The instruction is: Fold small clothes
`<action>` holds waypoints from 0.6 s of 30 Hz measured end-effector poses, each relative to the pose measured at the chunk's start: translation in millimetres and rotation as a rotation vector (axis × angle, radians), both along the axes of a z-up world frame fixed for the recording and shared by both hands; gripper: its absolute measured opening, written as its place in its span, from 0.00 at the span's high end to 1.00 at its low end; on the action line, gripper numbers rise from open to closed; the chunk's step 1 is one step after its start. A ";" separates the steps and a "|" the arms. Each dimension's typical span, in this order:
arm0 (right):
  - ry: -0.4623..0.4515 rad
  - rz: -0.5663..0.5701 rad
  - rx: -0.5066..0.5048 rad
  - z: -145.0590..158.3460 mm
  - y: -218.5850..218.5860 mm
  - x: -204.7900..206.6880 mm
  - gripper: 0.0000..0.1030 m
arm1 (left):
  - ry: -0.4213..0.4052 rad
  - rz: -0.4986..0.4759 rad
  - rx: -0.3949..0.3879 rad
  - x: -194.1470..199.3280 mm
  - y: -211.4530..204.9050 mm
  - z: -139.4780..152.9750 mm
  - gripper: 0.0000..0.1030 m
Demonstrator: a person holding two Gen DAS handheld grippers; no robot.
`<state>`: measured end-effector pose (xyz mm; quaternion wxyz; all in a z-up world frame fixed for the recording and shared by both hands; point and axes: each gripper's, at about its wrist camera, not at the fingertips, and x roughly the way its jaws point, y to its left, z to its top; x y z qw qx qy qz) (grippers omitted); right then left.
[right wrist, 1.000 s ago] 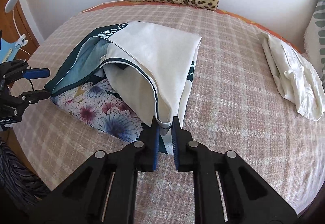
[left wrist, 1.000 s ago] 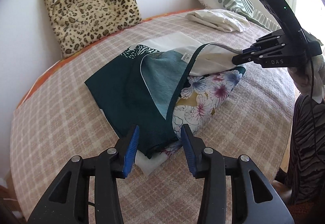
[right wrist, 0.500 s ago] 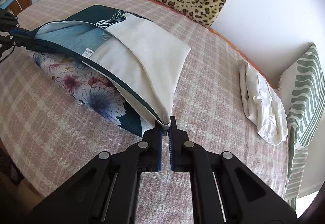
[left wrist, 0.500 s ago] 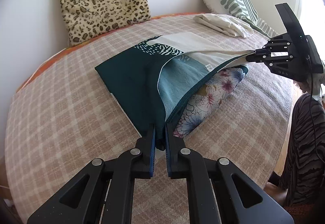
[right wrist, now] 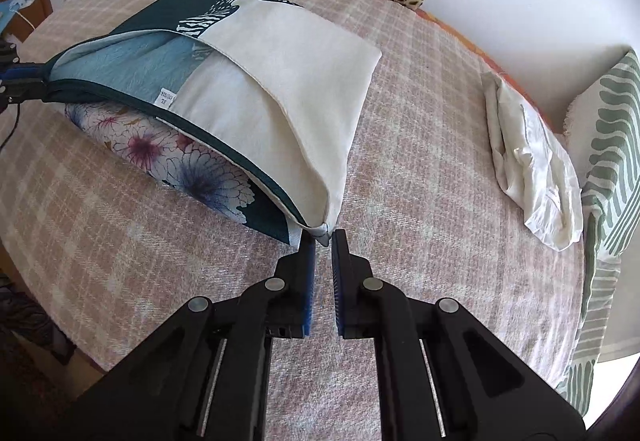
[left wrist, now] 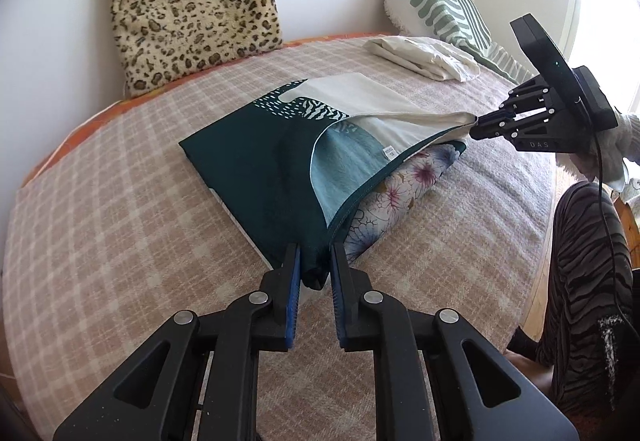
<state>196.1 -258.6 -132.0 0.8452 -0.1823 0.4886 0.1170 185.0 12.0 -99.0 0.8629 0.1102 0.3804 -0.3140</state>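
A dark green and cream garment lies half folded over a floral cloth on the checked bed cover. Its upper edge runs taut between my two grippers. My left gripper has the dark green corner bunched between its pads, and its jaws are opening. My right gripper has the cream corner at its fingertips; its jaws are opening too, with the corner still filling the gap at the tips.
A leopard-print cushion leans on the back wall. A crumpled cream cloth and a green-striped pillow lie at the far side. A person's striped trouser leg stands beside the bed edge.
My left gripper went from open to closed on the dark green corner, and its gap has since widened slightly. The garment's edge was pulled straight and taut. The gap of the right gripper widened a little.
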 end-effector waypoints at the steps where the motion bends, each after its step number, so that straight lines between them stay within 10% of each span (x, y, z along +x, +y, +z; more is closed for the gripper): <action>1: 0.009 -0.012 0.041 4.3 -3.5 -1.6 0.78 | 0.002 0.010 -0.025 1.0 4.7 3.1 0.78; 4: -0.014 -0.048 0.126 18.8 -15.2 -5.5 0.63 | 0.003 0.036 -0.098 5.0 16.1 12.8 0.78; 7: -0.024 -0.089 0.224 31.8 -28.5 -6.8 0.63 | -0.027 0.067 -0.119 8.4 20.9 20.3 0.63; 18: -0.079 -0.075 0.336 53.3 -30.6 -0.9 0.62 | -0.004 0.153 -0.200 36.3 17.8 20.8 0.63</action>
